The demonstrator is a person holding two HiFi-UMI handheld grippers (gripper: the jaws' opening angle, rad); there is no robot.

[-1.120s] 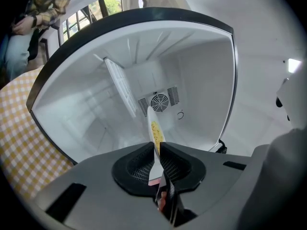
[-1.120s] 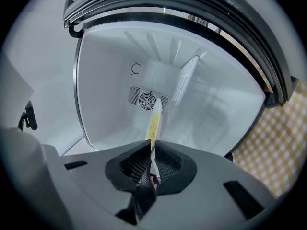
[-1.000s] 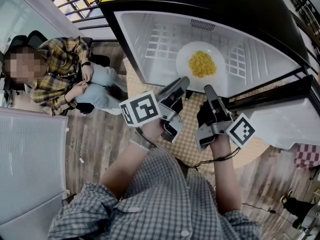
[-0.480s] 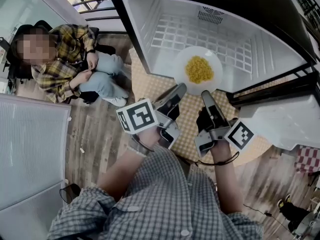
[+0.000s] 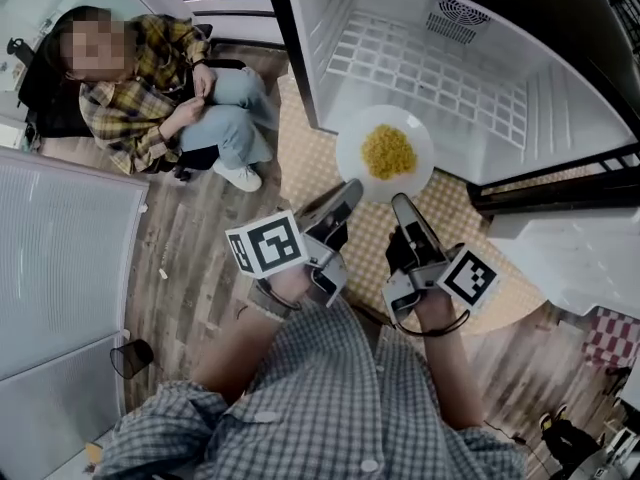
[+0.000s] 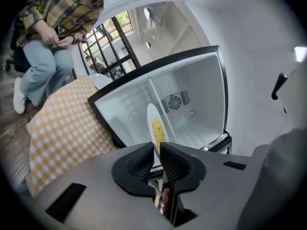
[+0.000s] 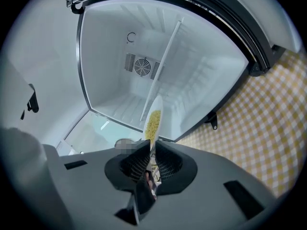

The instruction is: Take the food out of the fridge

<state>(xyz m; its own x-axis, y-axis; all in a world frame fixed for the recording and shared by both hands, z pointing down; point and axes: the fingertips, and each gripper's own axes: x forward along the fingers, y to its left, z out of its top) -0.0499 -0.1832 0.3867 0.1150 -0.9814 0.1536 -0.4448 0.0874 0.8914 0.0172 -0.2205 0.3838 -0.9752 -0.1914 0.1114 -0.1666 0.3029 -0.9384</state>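
A white plate (image 5: 352,160) with a heap of yellow food (image 5: 387,152) hangs level just outside the open fridge (image 5: 520,88), over the checked cloth. My left gripper (image 5: 352,186) is shut on the plate's near left rim, and my right gripper (image 5: 398,202) is shut on its near right rim. In the left gripper view the plate (image 6: 152,123) stands edge-on between the black pads (image 6: 140,163), food (image 6: 158,131) on it. In the right gripper view the plate (image 7: 154,115) runs up from the pads (image 7: 165,163) in front of the fridge's bare wire shelf (image 7: 162,63).
The fridge door (image 5: 560,243) hangs open at the right. A yellow checked tablecloth (image 5: 300,173) lies under the fridge. A seated person in a plaid shirt (image 5: 130,93) is at the upper left. A white cabinet (image 5: 60,258) stands at the left on the wooden floor (image 5: 190,278).
Both grippers have drawn the plate back out of the fridge. It was on the shelf inside and now hangs outside the opening, over the checked cloth.
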